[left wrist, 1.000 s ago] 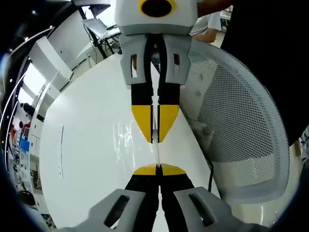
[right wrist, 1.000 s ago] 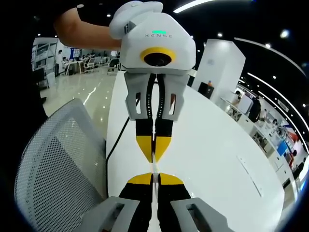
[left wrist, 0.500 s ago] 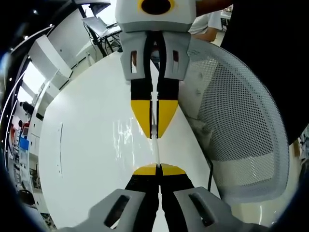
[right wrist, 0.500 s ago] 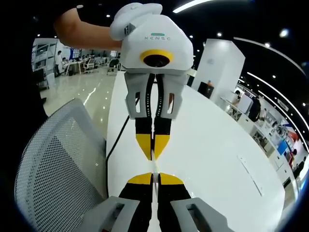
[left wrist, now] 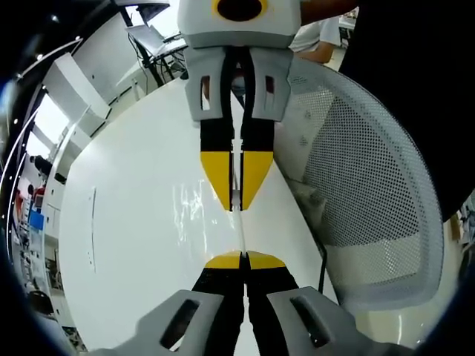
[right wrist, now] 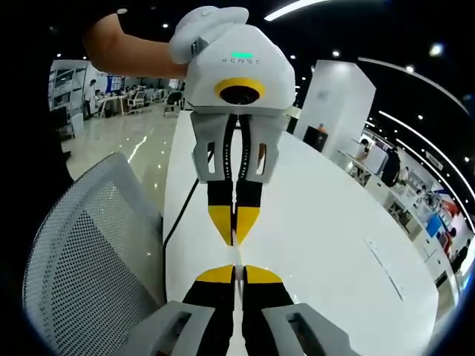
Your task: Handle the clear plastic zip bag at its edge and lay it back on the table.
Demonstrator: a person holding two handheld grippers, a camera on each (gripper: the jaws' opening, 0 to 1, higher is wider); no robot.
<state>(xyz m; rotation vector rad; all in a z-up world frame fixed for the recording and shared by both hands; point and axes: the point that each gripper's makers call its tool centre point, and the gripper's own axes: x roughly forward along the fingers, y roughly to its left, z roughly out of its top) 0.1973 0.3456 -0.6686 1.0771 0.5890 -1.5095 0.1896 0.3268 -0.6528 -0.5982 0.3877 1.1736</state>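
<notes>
The clear plastic zip bag point(left wrist: 242, 231) is stretched edge-on as a thin pale strip above the white table point(left wrist: 126, 245). My left gripper point(left wrist: 243, 259) rises from the bottom of the left gripper view, its yellow tips shut on the bag's edge. Facing it from the top, my right gripper point(left wrist: 237, 206) is also shut on the bag. In the right gripper view the right gripper point(right wrist: 235, 273) pinches the bag point(right wrist: 236, 256), and the left gripper point(right wrist: 234, 239) hangs down opposite, held by a person's hand point(right wrist: 200, 33). Faint glints of film lie left of the strip.
A white mesh office chair point(left wrist: 364, 200) stands close against the table's edge point(right wrist: 172, 222), and a dark cable point(right wrist: 179, 215) runs down between them. The chair point(right wrist: 82, 274) is at the left in the right gripper view. Desks and people are far behind.
In each view the opposite gripper has drawn back a very little. Both grippers stay shut on the bag's edge.
</notes>
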